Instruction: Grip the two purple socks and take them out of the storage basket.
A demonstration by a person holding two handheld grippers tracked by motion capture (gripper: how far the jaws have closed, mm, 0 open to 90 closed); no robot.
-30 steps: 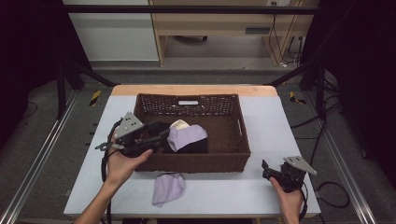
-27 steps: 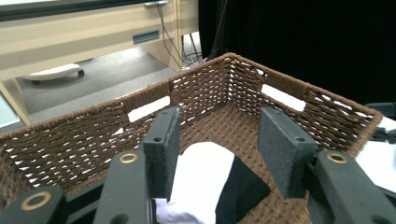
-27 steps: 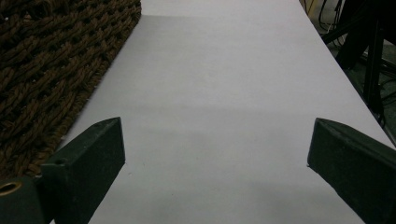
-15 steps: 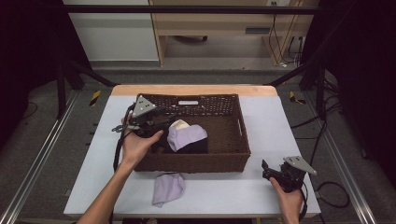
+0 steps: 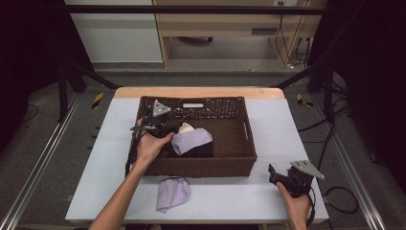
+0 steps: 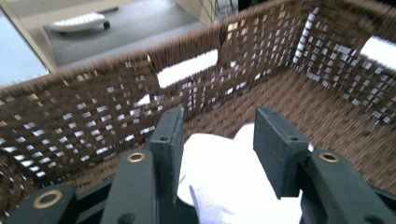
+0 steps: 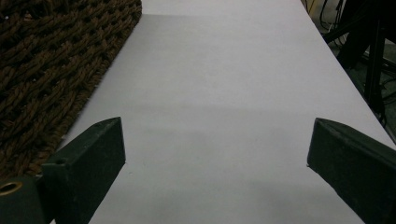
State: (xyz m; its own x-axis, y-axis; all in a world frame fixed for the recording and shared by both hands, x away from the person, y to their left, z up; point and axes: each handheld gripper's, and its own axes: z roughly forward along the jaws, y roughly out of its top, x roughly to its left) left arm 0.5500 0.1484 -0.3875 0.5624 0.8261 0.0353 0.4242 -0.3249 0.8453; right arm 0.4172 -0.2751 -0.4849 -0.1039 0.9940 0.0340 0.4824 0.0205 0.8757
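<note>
the left gripper (image 5: 168, 128) sits inside the dark brown woven wicker basket (image 5: 239, 160), near its nine o'clock wall, with the grey three-cornered plate on top and the person's left hand (image 5: 152, 146) wrapped round its body. in the left gripper view its two black jaws stand on either side of a white folded cloth (image 6: 224, 182). the left jaw lies against the cloth's edge, the right jaw is close beside it, and whether the pads press on it cannot be told. the jaws have just been closing, with the white cloth between them. in the high view that white cloth (image 5: 186, 128) lies on the basket floor at about ten o'clock from the basket's middle, touching a lilac folded cloth (image 5: 191, 141) that is draped over something dark just to its four o'clock.

a second lilac crumpled cloth (image 5: 171, 193) lies on the pale grey table top (image 5: 230, 201) outside the basket, just off its six o'clock wall toward seven.

the right gripper (image 5: 280, 176) rests at the table's four o'clock corner, well apart from the basket, held by the right hand (image 5: 297, 208). in the right gripper view its jaws are spread wide over bare table, nothing between them, released.
</note>
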